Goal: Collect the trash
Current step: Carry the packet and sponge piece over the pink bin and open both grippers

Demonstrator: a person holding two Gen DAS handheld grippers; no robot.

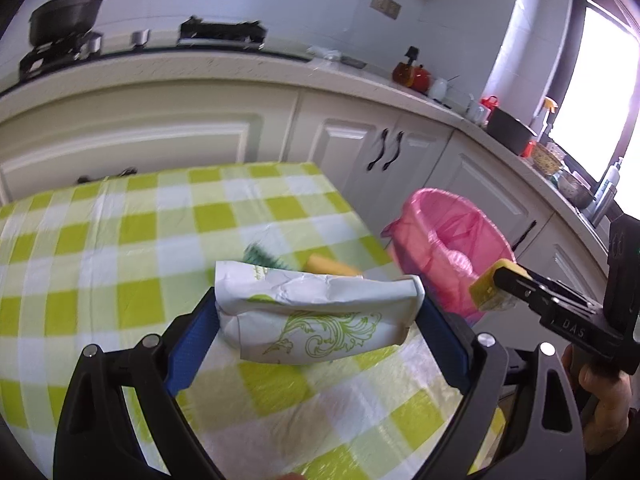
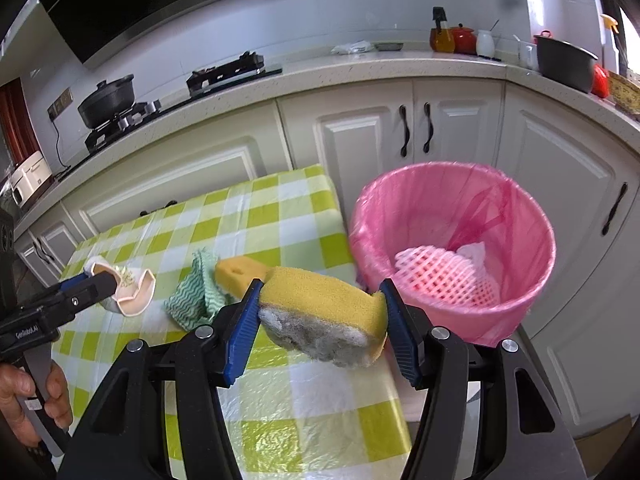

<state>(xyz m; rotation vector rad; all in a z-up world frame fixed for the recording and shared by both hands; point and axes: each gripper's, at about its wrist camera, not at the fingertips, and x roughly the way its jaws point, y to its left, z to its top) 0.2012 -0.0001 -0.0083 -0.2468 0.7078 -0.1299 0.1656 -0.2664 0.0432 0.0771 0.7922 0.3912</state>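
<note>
My left gripper [image 1: 316, 308] is shut on a crushed white paper cup [image 1: 316, 316] with a green print, held above the checked table [image 1: 100, 240]. It also shows in the right wrist view [image 2: 128, 288]. My right gripper [image 2: 320, 308] is shut on a worn yellow sponge [image 2: 324, 308] with a grey scouring side, held over the table's right edge, close to the pink-lined trash bin [image 2: 452, 248]. In the left wrist view the sponge [image 1: 490, 286] hangs beside the bin [image 1: 444, 240]. A second yellow sponge [image 2: 240, 272] and a green wavy cloth [image 2: 196, 296] lie on the table.
The bin holds a pink foam net [image 2: 444, 276] and white paper. White cabinets [image 2: 360, 144] and a counter with a stove, a black pot [image 2: 106, 100] and jars stand behind the table. The bin sits on the floor right of the table.
</note>
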